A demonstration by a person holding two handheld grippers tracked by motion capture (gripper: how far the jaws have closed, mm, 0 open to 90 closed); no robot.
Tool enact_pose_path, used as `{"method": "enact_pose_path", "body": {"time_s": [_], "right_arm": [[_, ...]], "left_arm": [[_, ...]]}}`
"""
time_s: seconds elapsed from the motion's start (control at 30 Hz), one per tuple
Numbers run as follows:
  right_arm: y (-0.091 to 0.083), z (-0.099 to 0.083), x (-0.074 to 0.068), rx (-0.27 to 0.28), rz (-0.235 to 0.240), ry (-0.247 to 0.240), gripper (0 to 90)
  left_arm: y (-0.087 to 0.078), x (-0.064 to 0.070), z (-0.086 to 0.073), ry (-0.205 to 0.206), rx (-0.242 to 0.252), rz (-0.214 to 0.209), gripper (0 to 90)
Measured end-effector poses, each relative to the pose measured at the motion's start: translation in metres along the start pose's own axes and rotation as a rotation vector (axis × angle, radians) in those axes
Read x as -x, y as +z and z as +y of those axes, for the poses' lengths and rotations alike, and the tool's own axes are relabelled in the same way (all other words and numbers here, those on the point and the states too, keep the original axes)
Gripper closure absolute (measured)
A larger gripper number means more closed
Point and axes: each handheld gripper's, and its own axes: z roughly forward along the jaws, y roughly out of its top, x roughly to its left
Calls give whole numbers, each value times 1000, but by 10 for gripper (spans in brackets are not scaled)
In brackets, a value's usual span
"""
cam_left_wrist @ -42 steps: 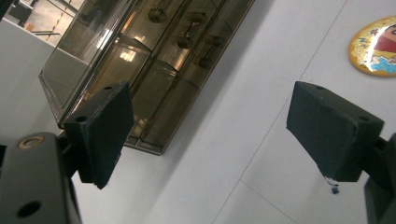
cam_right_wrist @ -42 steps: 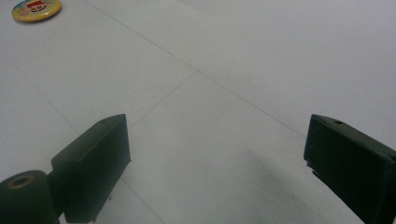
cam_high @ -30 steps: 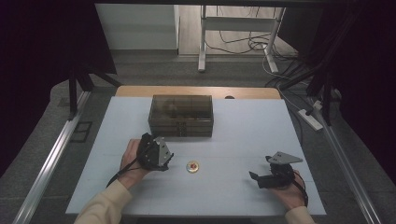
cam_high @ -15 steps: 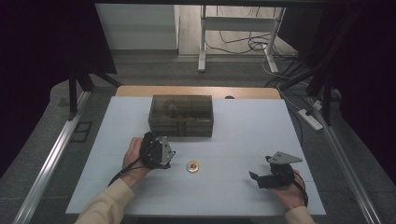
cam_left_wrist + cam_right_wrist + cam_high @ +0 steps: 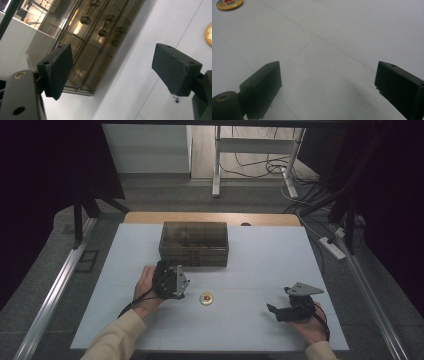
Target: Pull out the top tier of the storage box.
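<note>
A dark smoky see-through box (image 5: pixel 194 243) with small drawers stands at the middle back of the white table (image 5: pixel 260 265); its front fills the upper left of the left gripper view as the box (image 5: pixel 82 42). My left gripper (image 5: pixel 172 279) is just in front of the box's left part, open, jaws wide apart and holding nothing. A small round yellow badge (image 5: pixel 206 298) lies flat to its right, seen as the badge (image 5: pixel 209 35) and the badge (image 5: pixel 229 3). My right gripper (image 5: pixel 279 311) rests low near the front right of the table, open and holding nothing.
A wooden strip (image 5: pixel 210 218) edges the table's far side. Metal rails (image 5: pixel 55 285) run along both sides. Beyond the table stand a metal frame (image 5: pixel 255 150) and loose cables on the floor.
My left gripper has moved forward and a little right, closer to the box. The right gripper and the badge have stayed put.
</note>
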Motion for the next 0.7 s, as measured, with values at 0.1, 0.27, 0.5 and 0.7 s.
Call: {"method": "enact_pose_path", "body": {"time_s": [0.1, 0.27, 0.5, 0.7], "right_arm": [[0, 0, 0, 1, 0, 1, 69], [0, 0, 0, 1, 0, 2, 69], [0, 0, 0, 1, -1, 3, 69], [0, 0, 0, 1, 3, 3, 70]], "left_arm": [[1, 0, 1, 5, 2, 5, 177], [3, 0, 4, 10, 7, 14, 183], [6, 0, 6, 13, 11, 21, 192], [7, -1, 7, 15, 16, 30, 197]]}}
